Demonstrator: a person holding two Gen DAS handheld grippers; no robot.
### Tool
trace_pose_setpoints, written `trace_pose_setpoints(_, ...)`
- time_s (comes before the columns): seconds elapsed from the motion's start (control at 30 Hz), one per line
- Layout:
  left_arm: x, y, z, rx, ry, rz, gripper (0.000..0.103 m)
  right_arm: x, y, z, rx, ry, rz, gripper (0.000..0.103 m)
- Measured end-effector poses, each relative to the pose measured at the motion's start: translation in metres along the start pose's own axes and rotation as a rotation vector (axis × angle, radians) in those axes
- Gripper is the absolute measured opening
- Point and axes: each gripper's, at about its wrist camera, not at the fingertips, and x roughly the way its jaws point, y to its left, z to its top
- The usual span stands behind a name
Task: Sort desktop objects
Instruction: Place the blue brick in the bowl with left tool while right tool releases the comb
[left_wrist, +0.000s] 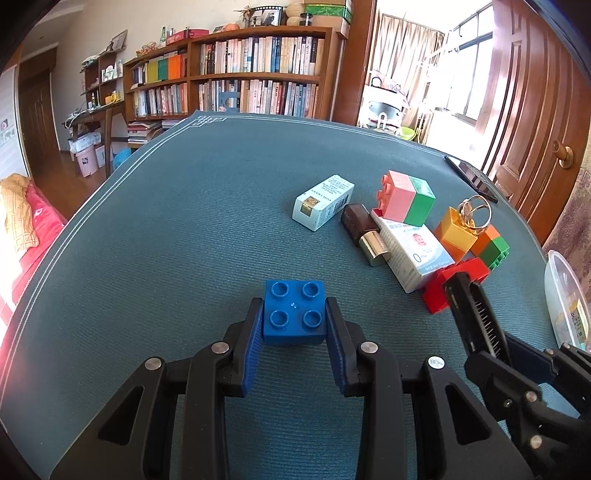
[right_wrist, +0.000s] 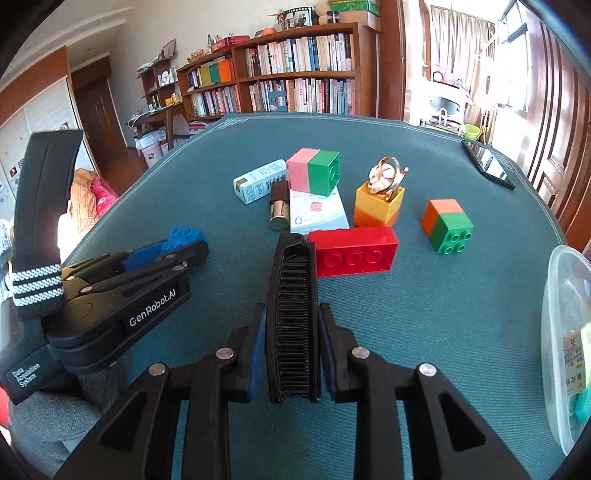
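My left gripper (left_wrist: 294, 317) is shut on a blue studded brick (left_wrist: 294, 310), studs up, over the green mat; the right wrist view shows that gripper (right_wrist: 192, 247) at left with the blue brick (right_wrist: 184, 236) at its tip. My right gripper (right_wrist: 292, 325) is shut on a black comb (right_wrist: 293, 295), whose tip reaches the red brick (right_wrist: 354, 251). The comb (left_wrist: 469, 310) also appears at right in the left wrist view, before the red brick (left_wrist: 443, 284).
Beyond lie a pink-green brick (right_wrist: 314, 173), a yellow-orange brick (right_wrist: 378, 206) with a gold clip (right_wrist: 386, 177), an orange-green brick (right_wrist: 447, 225), two small cartons (right_wrist: 258, 181) (right_wrist: 319, 216), a lipstick (right_wrist: 279, 206), a phone (right_wrist: 487, 164). A clear plastic tub (right_wrist: 565, 332) stands at the right edge.
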Motion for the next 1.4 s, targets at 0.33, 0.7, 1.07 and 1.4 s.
trace_pose_setpoints(0.33,-0.018,-0.023,0.002,0.054,-0.014,-0.040,0.035,-0.047,-0.039,0.003,0.087,-0.094,-0.070,0.030)
trace_pose_setpoints(0.7,-0.043,-0.078,0.012,0.166,-0.054,-0.110,0.035,-0.082,-0.113,-0.008,0.207,-0.132,-0.171,0.030)
trace_pose_setpoints(1.07,-0.050,-0.148,0.021,0.282,-0.052,-0.229,0.035,-0.112,-0.203,-0.028,0.351,-0.166,-0.296,0.030)
trace_pose_setpoints(1.4,-0.049,-0.216,0.029,0.393,-0.040,-0.404,0.035,-0.104,-0.252,-0.050,0.462,-0.114,-0.313,0.030)
